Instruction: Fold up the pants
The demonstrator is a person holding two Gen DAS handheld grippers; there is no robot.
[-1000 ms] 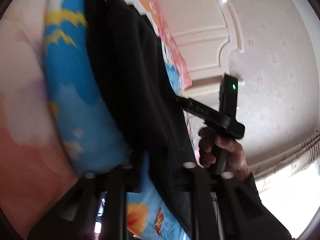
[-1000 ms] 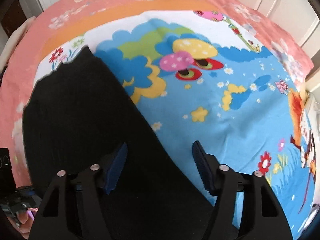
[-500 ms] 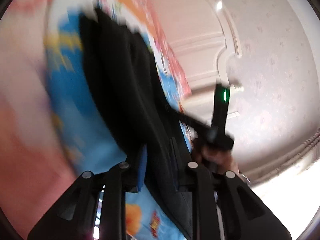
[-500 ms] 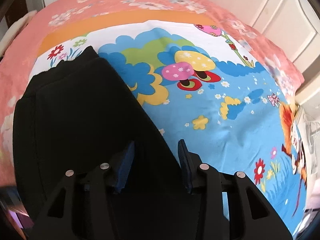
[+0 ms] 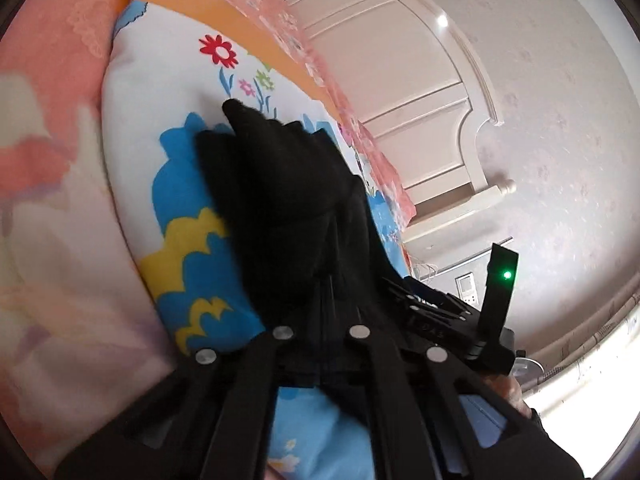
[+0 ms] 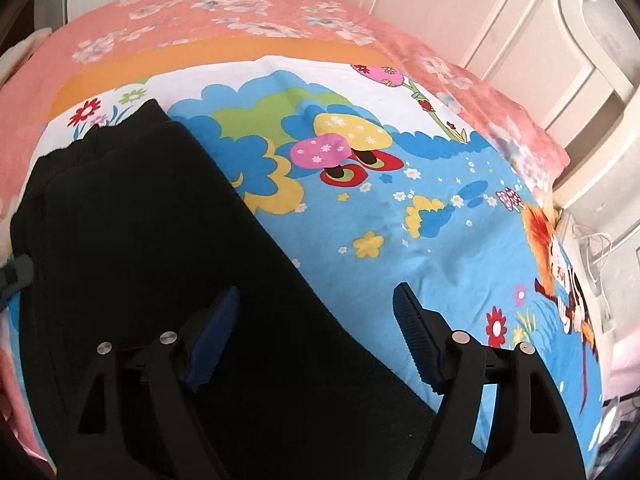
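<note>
Pants, black, are lying bunched in layers on the cartoon-printed blue sheet, toward its left side, their far edge reaching a red flower print. Left gripper is pinching a fold of the cloth, its fingers drawn together on it. Right gripper is hovering over the near edge with blue pads spread wide apart. A pink floral bedspread is lying beyond.
</note>
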